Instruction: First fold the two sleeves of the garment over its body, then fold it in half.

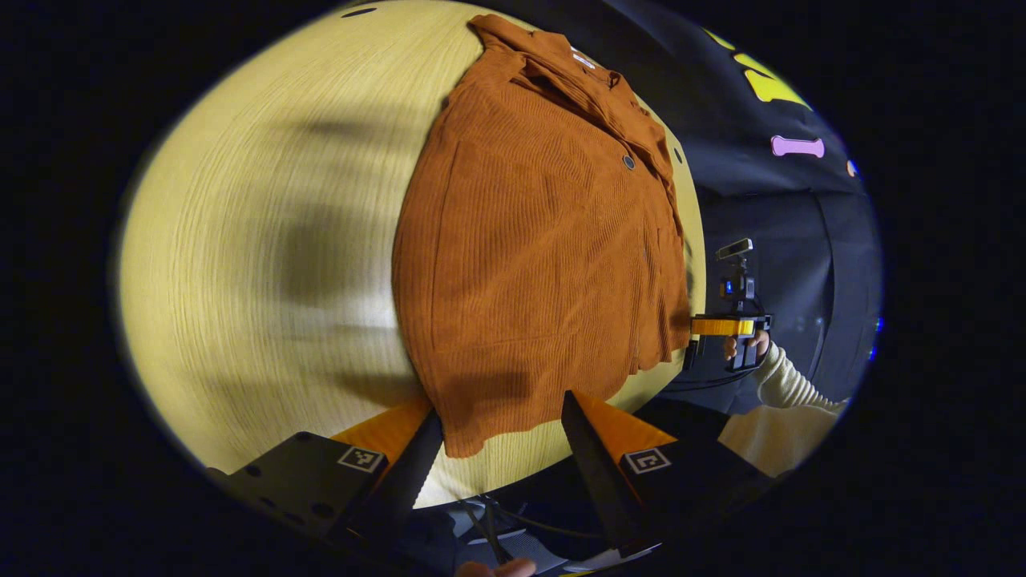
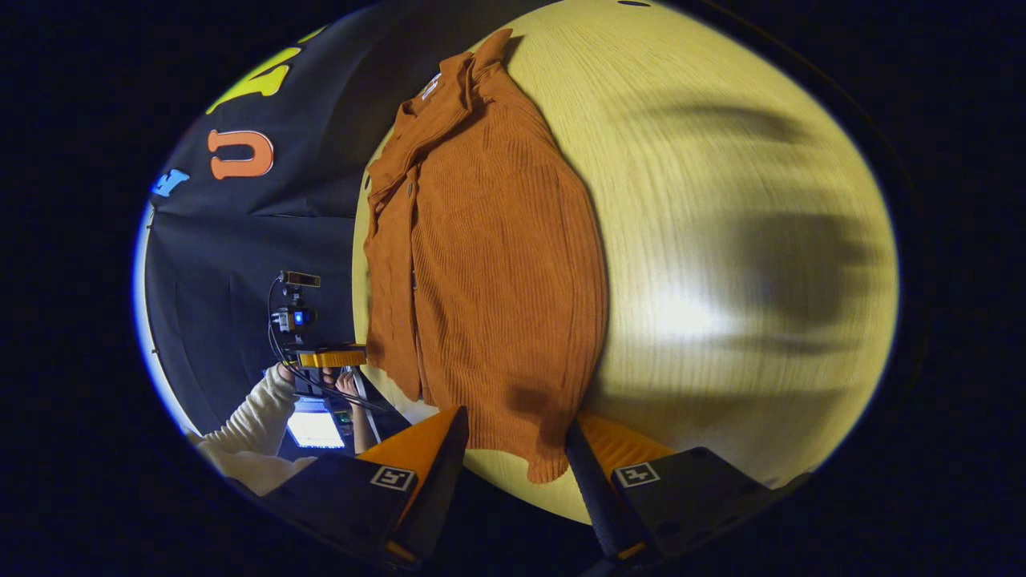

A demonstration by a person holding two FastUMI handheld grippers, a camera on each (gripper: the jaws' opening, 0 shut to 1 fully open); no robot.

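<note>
A rust-orange ribbed cardigan (image 1: pixel 537 256) lies flat on the pale wooden table (image 1: pixel 264 240), collar far from me, one dark button showing. In the left gripper view, extra layers of it lie along its right side. My left gripper (image 1: pixel 502 409) stands open at the near table edge, with a hem corner (image 1: pixel 473 437) showing between its fingers. In the right gripper view the cardigan (image 2: pixel 489 264) runs away from me, and my right gripper (image 2: pixel 517 418) is open around the other hem corner (image 2: pixel 545 465). I cannot tell whether either gripper touches the cloth.
Each view shows the other gripper off the table's side: the right gripper (image 1: pixel 724 327) and the left gripper (image 2: pixel 330 356), each held by a hand with a cream sleeve (image 1: pixel 789 385). A lit screen (image 2: pixel 315 429) sits low. Black cloth walls the booth behind.
</note>
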